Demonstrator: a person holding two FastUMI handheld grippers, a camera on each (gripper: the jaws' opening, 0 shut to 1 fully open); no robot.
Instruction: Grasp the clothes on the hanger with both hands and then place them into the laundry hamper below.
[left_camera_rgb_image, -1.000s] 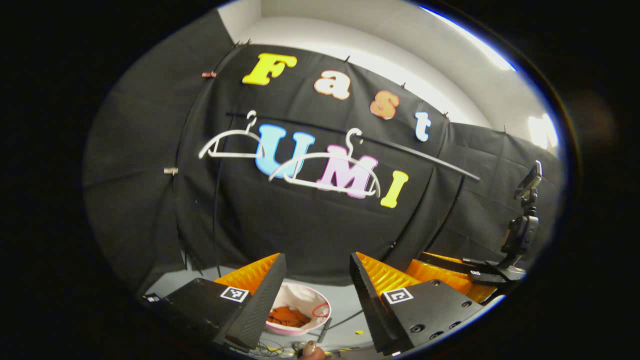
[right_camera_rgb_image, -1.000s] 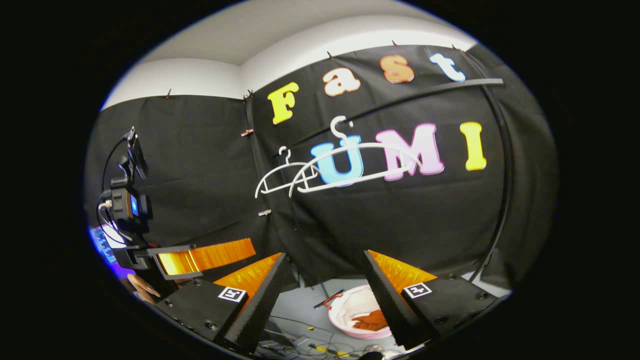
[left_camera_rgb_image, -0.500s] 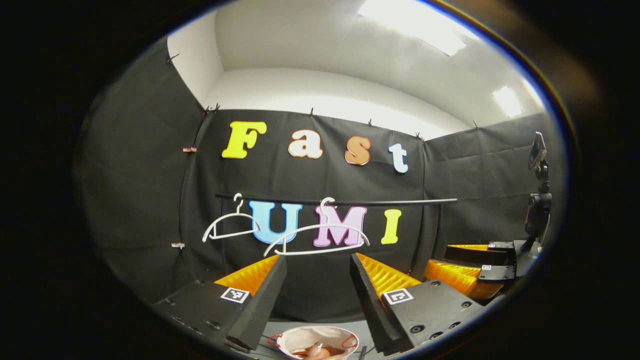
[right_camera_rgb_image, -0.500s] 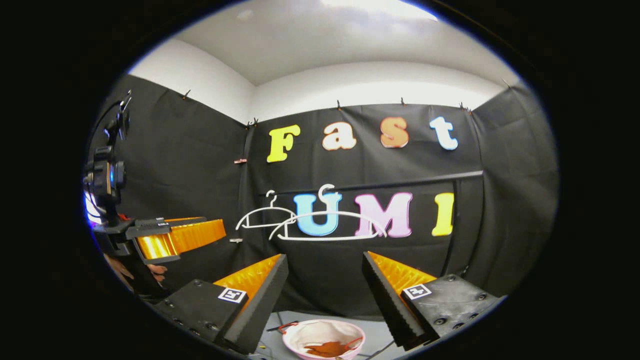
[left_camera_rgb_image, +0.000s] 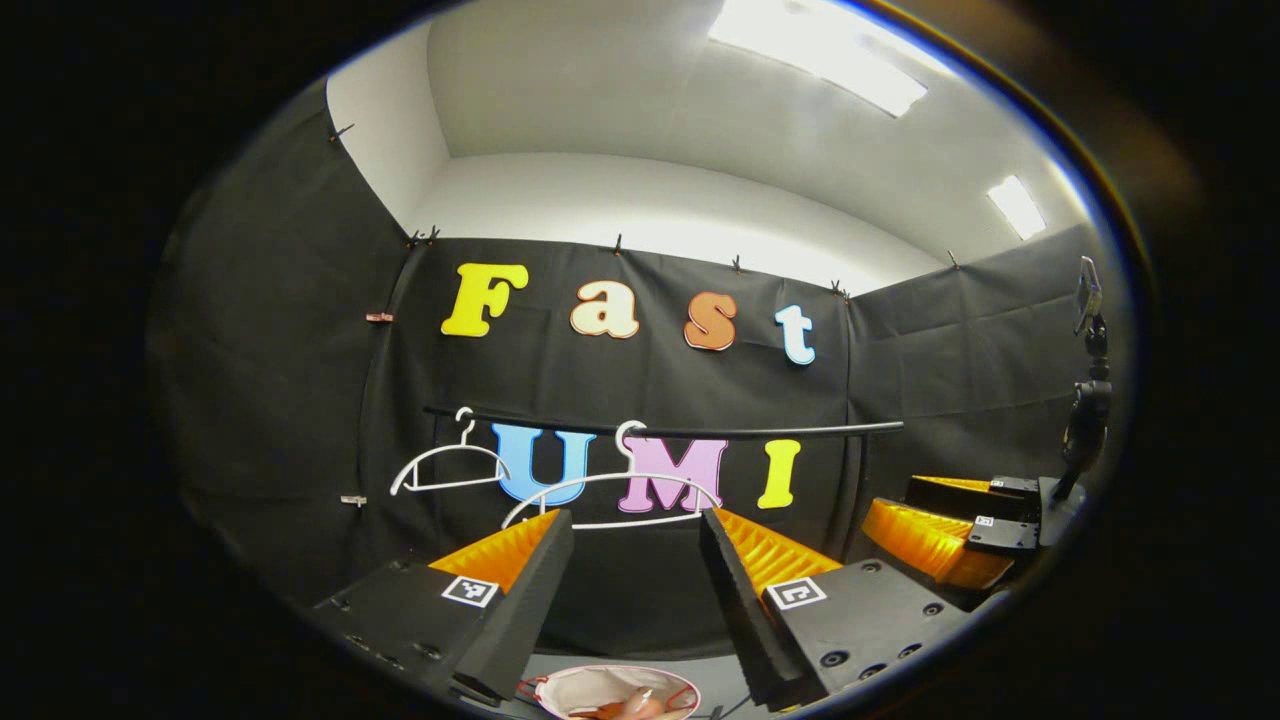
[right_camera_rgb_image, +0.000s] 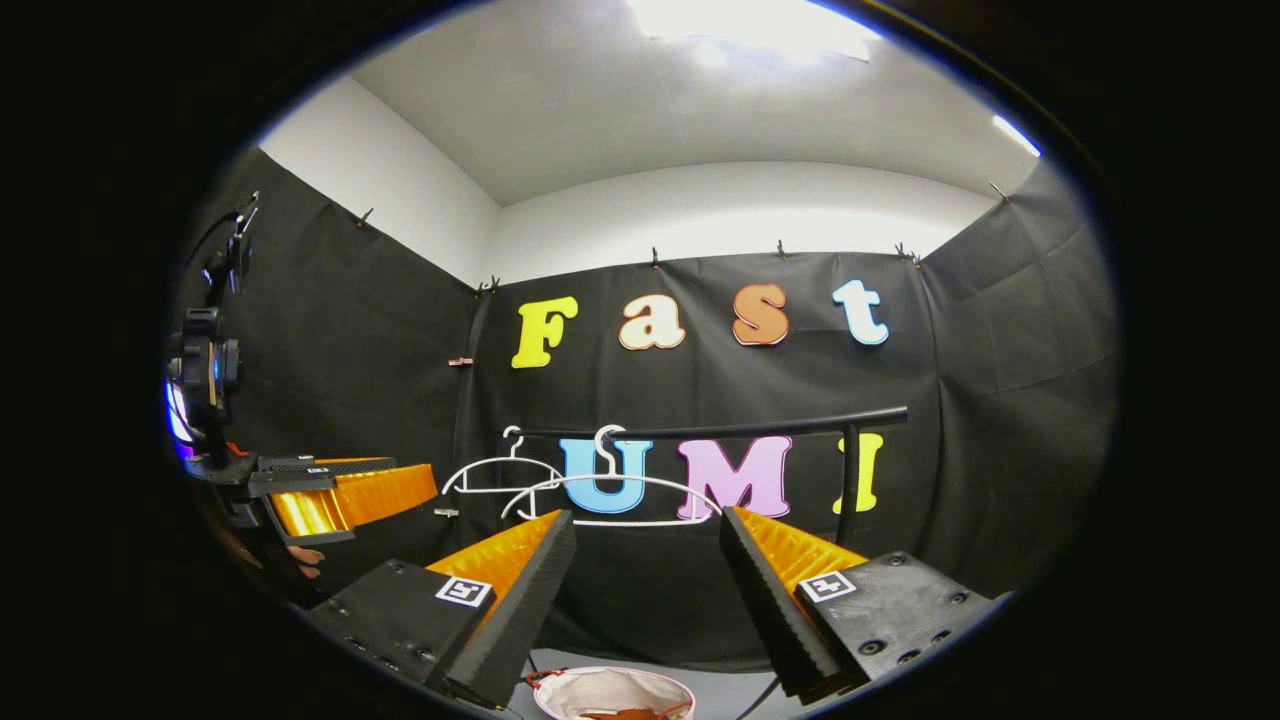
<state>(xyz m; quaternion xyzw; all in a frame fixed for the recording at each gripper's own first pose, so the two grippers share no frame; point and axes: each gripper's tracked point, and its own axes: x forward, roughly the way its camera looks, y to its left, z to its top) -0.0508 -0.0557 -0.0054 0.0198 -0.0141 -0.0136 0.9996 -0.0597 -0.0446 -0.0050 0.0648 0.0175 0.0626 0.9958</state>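
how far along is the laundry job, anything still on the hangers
Looks done: both white hangers on the rail hang bare, and an orange garment lies in the hamper. In hand: nothing; left gripper and right gripper are open and empty. Left: nothing visible.

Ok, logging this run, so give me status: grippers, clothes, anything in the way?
Left gripper and right gripper open, holding nothing. Both white hangers bare on the rail. Rust-coloured garment in the hamper. Nothing blocking.

Two bare white plastic hangers (left_camera_rgb_image: 610, 492) hang on the black rail (left_camera_rgb_image: 680, 431). Below the rail, a pink-rimmed white laundry hamper (left_camera_rgb_image: 585, 688) holds orange cloth.
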